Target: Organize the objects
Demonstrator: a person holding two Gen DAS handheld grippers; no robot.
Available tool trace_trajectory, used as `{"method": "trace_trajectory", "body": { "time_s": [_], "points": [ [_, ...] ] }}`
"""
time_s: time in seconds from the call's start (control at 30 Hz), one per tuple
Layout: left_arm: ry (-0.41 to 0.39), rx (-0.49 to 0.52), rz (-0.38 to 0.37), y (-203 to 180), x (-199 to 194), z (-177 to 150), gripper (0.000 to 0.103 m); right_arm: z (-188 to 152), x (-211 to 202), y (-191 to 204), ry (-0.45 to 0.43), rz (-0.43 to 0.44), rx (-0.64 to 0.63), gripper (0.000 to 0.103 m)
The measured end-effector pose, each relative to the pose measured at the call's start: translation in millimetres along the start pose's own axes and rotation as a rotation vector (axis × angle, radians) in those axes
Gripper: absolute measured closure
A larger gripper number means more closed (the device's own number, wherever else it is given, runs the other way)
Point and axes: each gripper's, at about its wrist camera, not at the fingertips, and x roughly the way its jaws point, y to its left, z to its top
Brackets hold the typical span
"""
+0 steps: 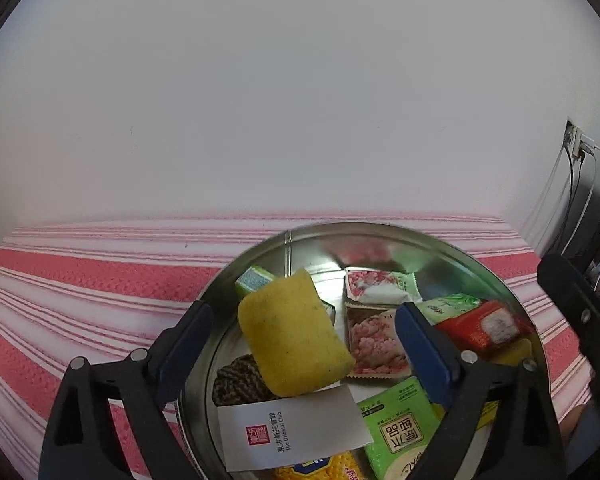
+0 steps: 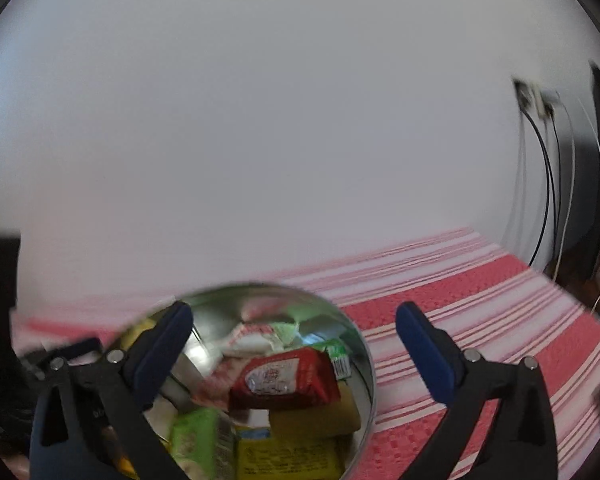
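Observation:
A round metal tin (image 1: 288,240) stands on a pink striped cloth (image 1: 100,276) and holds several items. A yellow sponge (image 1: 296,334) lies tilted on top, over a white card (image 1: 292,436) and a brown knitted piece (image 1: 240,380). Pink snack packets (image 1: 376,344), green packets (image 1: 404,428) and a red packet (image 1: 480,326) lie beside it. My left gripper (image 1: 304,336) is open above the tin, its fingers either side of the sponge without touching it. My right gripper (image 2: 296,336) is open and empty over the tin's right side (image 2: 364,344), above the red packet (image 2: 288,378).
A white wall rises behind the cloth. A wall socket (image 1: 576,140) with hanging cables (image 1: 572,208) is at the far right. The other gripper's black arm (image 1: 572,300) shows at the right edge of the left wrist view. Bare striped cloth (image 2: 480,300) lies right of the tin.

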Motion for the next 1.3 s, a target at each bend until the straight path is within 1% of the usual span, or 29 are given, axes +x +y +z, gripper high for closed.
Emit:
{"method": "trace_trajectory", "body": {
  "time_s": [0.03, 0.2, 0.3, 0.4, 0.57, 0.7, 0.87, 1.03, 1.17, 1.3],
  "points": [
    [-0.002, 0.005, 0.001, -1.3, 7.1, -0.3, 0.009, 0.7, 0.1, -4.6, -0.005, 0.002, 0.018, 0.0],
    [-0.016, -0.017, -0.011, -6.0, 3.9, -5.9, 0.009, 6.6, 0.6, -10.0, -0.05, -0.027, 0.054, 0.0],
    [-0.032, -0.016, -0.004, -0.8, -15.8, -4.7, 0.009, 7.6, 2.5, -11.6, -0.06, -0.042, 0.068, 0.0],
    [-0.044, -0.005, 0.006, 0.0, -21.0, -5.3, 0.009, 9.3, -0.2, -9.1, -0.061, -0.046, 0.075, 0.0],
    [-0.065, 0.012, 0.021, -2.3, -22.0, -8.1, 0.009, 9.5, 0.9, -3.7, -0.069, -0.068, 0.057, 0.0],
    [-0.083, 0.001, 0.026, 1.3, -22.1, -10.0, 0.009, 7.2, -0.9, 5.3, -0.089, -0.1, 0.017, 0.0],
    [-0.143, -0.017, 0.066, 11.0, -32.5, -15.6, 0.009, 4.4, -1.9, 18.7, -0.127, -0.159, -0.066, 0.0],
    [-0.183, -0.023, 0.088, 20.2, -39.1, -22.2, 0.009, 1.3, -6.2, 27.1, -0.185, -0.163, -0.111, 0.0],
    [-0.227, -0.002, 0.145, 24.6, -45.7, -27.7, 0.009, -2.1, -13.8, 30.0, -0.225, -0.163, -0.115, 0.0],
    [-0.255, -0.01, 0.18, 34.3, -52.4, -32.1, 0.008, -1.0, -15.9, 20.8, -0.231, -0.173, -0.081, 0.0]
  ]
}}
